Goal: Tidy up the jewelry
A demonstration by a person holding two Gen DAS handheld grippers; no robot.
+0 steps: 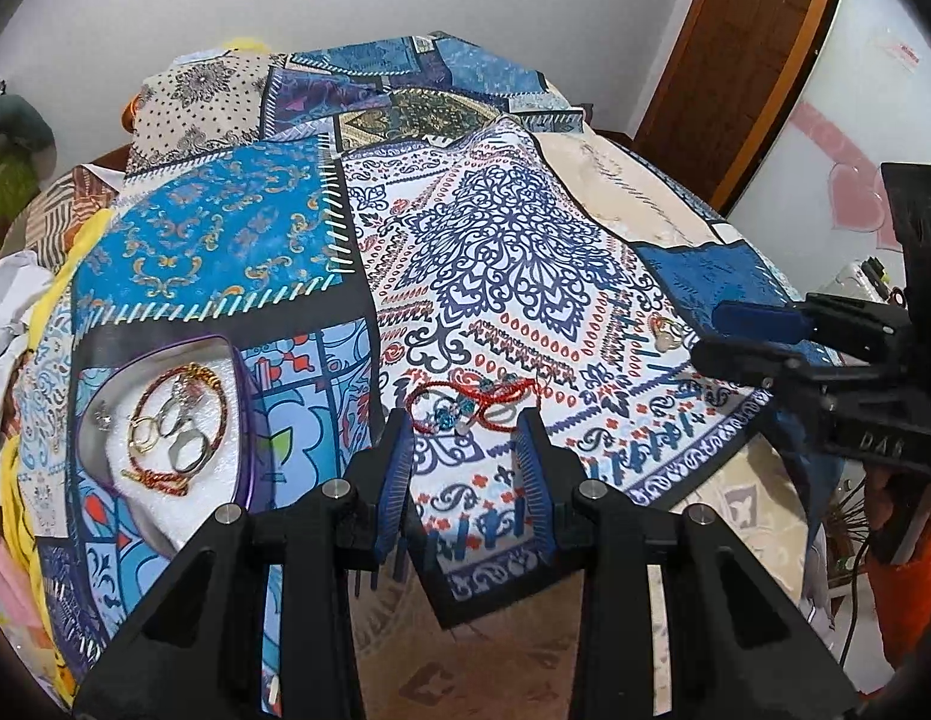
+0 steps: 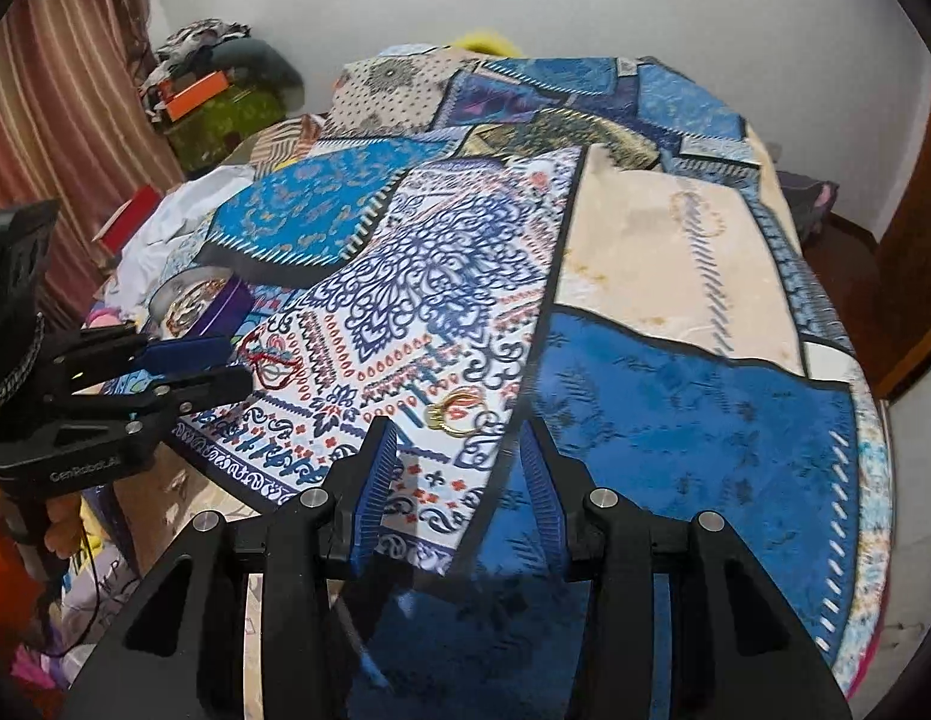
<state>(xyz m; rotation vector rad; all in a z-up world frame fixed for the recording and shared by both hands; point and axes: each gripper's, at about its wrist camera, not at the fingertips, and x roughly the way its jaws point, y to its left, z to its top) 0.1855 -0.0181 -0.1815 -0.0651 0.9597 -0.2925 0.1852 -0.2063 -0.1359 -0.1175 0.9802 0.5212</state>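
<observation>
A red cord bracelet with blue beads (image 1: 474, 405) lies on the patterned bedspread just ahead of my open left gripper (image 1: 468, 423); it also shows in the right wrist view (image 2: 272, 360). A purple-rimmed tin (image 1: 165, 420) with white foam holds a red bracelet, gold rings and silver rings to the left. A pair of gold rings (image 2: 456, 414) lies just ahead of my open right gripper (image 2: 459, 432); they also show in the left wrist view (image 1: 666, 333). Both grippers are empty.
The patchwork bedspread (image 1: 477, 222) covers the bed. Its front edge folds back over a beige mattress (image 1: 525, 660). Clothes pile at the left side (image 2: 159, 228). A wooden door (image 1: 741, 60) stands at the right.
</observation>
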